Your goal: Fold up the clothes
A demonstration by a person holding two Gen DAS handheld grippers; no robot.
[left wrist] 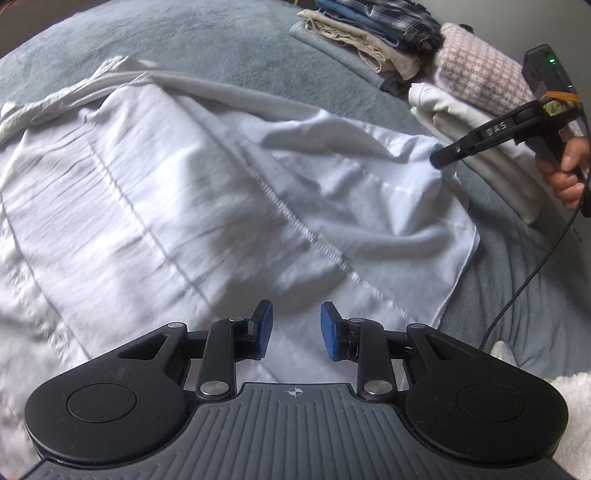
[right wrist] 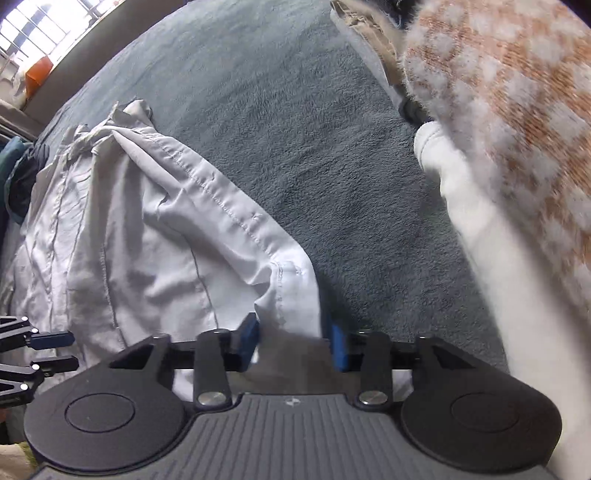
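A white garment (left wrist: pixel 147 184) with stitched seams lies spread and creased on a grey-blue blanket (left wrist: pixel 221 48). My left gripper (left wrist: pixel 296 330) hovers over its near part, blue pads apart with nothing between them. My right gripper (left wrist: pixel 437 158), held by a hand (left wrist: pixel 565 173), meets the garment's far right corner, which rises toward its tip. In the right wrist view that corner of the garment (right wrist: pixel 288 295) bunches between the right gripper's (right wrist: pixel 293 343) blue pads and reaches both of them. The left gripper (right wrist: pixel 64 350) shows at the left edge.
Folded clothes are stacked at the back right (left wrist: pixel 369 33). Close to the right gripper, a pink-and-white knit (left wrist: pixel 480 66) rests on a folded white piece (left wrist: pixel 461 122). A black cable (left wrist: pixel 524 280) hangs over the blanket. A bright window (right wrist: pixel 44 26) is far left.
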